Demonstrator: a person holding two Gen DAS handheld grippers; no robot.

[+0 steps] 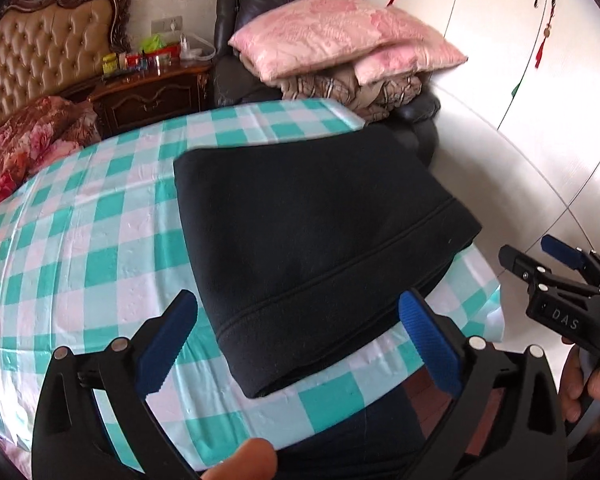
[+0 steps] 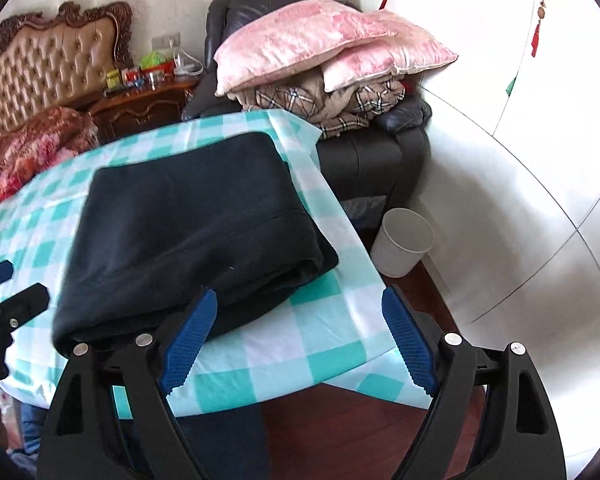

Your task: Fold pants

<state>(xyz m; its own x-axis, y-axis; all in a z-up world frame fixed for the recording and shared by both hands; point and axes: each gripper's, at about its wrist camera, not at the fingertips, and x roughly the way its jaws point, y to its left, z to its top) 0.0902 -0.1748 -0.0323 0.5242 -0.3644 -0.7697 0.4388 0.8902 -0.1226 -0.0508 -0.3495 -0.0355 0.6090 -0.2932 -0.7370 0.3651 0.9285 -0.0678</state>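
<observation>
1. The pants (image 1: 316, 240), dark and thick like fleece, lie folded into a compact stack on the checked tabletop (image 1: 100, 240), near its right corner; the fold looks essentially finished.
2. The left gripper (image 1: 296, 344) stands wide open at the near edge of the stack with nothing clamped; the right gripper (image 2: 300, 340) is likewise spread, its left pad just beside the fabric, gripping nothing.
3. The cloth should handle as soft, limp and fairly light; layers may slide or sag if lifted by one edge; the thick folded edges at the near corners seem the best hold.
4. The only readable lettering is "DAS" on the right gripper's body in the left wrist view.
</observation>
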